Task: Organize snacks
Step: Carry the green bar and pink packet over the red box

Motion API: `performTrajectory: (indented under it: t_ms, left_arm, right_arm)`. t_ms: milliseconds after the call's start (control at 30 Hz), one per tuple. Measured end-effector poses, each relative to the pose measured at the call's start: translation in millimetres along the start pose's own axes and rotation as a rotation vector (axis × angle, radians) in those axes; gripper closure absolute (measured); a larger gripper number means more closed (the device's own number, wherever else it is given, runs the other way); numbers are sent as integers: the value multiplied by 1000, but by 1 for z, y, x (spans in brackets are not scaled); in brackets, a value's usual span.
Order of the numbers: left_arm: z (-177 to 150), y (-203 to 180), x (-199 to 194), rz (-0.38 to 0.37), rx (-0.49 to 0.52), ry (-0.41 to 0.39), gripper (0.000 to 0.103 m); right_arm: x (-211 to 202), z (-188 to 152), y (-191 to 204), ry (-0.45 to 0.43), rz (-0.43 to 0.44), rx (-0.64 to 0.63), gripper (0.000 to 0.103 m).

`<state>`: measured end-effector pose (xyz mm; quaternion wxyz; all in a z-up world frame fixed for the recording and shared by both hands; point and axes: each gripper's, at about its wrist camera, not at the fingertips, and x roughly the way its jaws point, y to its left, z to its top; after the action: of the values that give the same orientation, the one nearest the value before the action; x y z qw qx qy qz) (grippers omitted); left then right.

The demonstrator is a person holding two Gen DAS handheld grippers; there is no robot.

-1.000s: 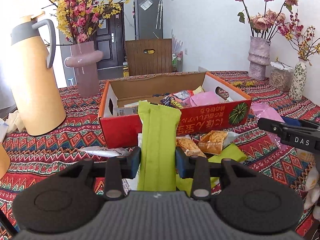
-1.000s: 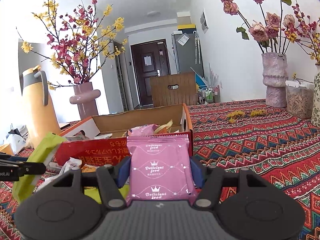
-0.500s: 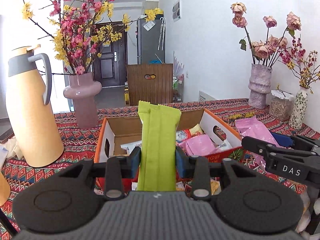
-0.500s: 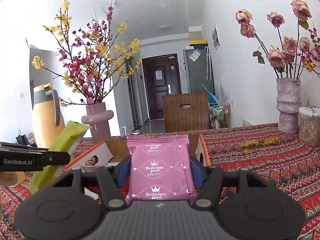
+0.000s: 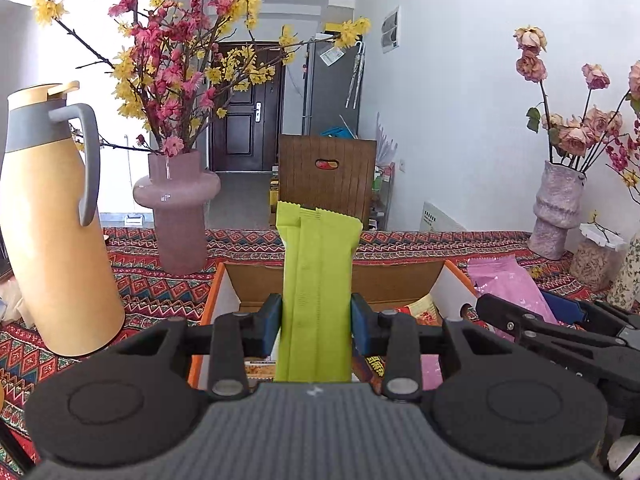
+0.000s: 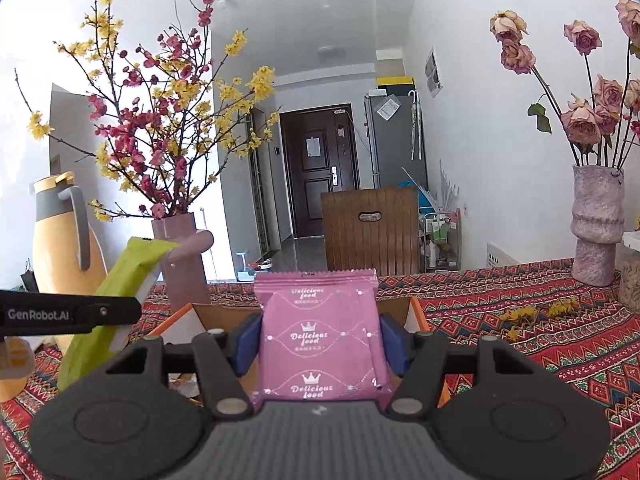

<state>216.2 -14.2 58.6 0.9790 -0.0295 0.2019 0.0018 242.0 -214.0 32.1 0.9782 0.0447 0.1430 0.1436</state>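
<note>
Both hands have lifted and carried forward since a second ago! The left gripper (image 5: pixel 316 318), clamped on the long lime-green foil snack bar (image 5: pixel 318 280), now hangs over the near edge of the open orange-rimmed cardboard box (image 5: pixel 400 276). The right gripper (image 6: pixel 320 344) pinches the pink "Delicious food" wafer pouch (image 6: pixel 320 336) above that same edge. Drops into the box look imminent.

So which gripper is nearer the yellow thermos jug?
Left. The left gripper, shut on the green packet, has the yellow thermos jug just off its left side; the right gripper, holding the pink packet, sits further right.
</note>
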Motion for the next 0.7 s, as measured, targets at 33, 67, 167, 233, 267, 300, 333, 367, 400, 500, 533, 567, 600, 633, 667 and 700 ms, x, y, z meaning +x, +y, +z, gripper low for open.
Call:
performTrajectory:
  t_ms: [33,67,167,233,267,300,333,367,400,500,533,567,600,633,667,700]
  left_arm:
    - [1,1,6,5,-4,4,66]
    - [1,2,12,11,-9,9,66]
    - [2,5,28,20,-26,19,66]
    - [1,7,37,30,-32,24,66]
    - [0,8,41,37,-35,26,66]
    - [-2,10,43,41,-40,27,66]
    - [-3,12,46,44,-47,28,66]
    - [-4,14,48,47,-52,27,66]
    - [-5,16,50,50,-57,27,66]
    - [-11,18,59,61,-66,42,66]
    - [-13,18,63,68,-63,50,66]
    - [-15,18,66,68,-61,59,66]
    - [-17,18,69,66,-61,69,66]
    - [-18,19,71,68,-61,77,66]
    - [-19,19,72,68,-62,82,66]
    - [-20,20,73,66,-63,86,66]
  right_arm:
    - [5,0,0,5,0,4,42]
    - [11,-1,-1,11,-2,10,42]
    - [25,-4,-5,30,-8,25,42]
    - [32,-8,-8,36,-11,33,42]
    - [34,-10,-9,38,-11,38,42]
    - [37,-12,-10,41,-12,42,42]
    - [38,-13,-11,44,-14,45,42]
    - [39,-15,-12,46,-17,48,42]
    - [41,-16,-12,48,-20,47,42]
    - [44,-18,-11,55,-24,39,42]
    - [45,-19,-9,59,-27,33,42]
    - [46,-20,-9,63,-30,29,42]
    - [47,-21,-8,68,-33,26,42]
    - [49,-22,-7,75,-38,24,42]
    - [50,-23,-7,80,-43,23,42]
    - [51,-23,-7,86,-48,24,42]
